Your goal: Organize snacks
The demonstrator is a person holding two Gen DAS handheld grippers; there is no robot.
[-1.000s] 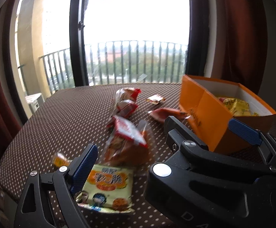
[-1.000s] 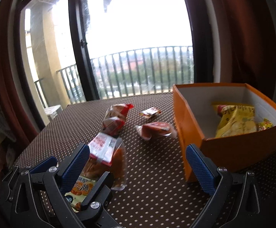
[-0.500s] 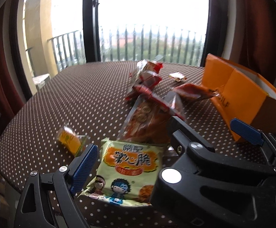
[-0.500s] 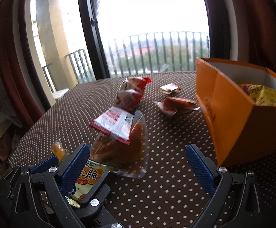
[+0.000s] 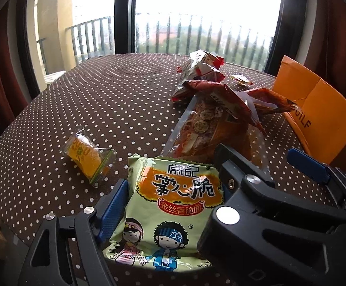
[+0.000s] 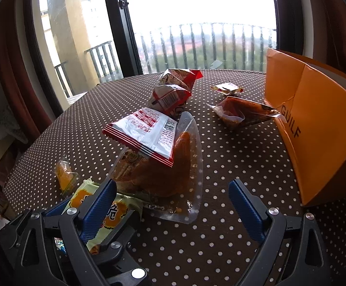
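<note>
Closing left gripper [image 5: 170, 190] around the noodle pack [image 5: 173, 205], pads not clearly pressing; right gripper [image 6: 173, 202] spread wide beside it, empty, facing the clear bag [image 6: 168, 166].

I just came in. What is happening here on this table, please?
A person is sorting snacks with a gripper in each hand. The left gripper has its jaws around the green noodle packet, which lies flat on the dotted table. The jaws have just been closing; whether the pads press it yet is unclear. The right gripper is open and holds nothing, near the clear bag. Other packets lie loose, and the orange box stands to the right.
</note>
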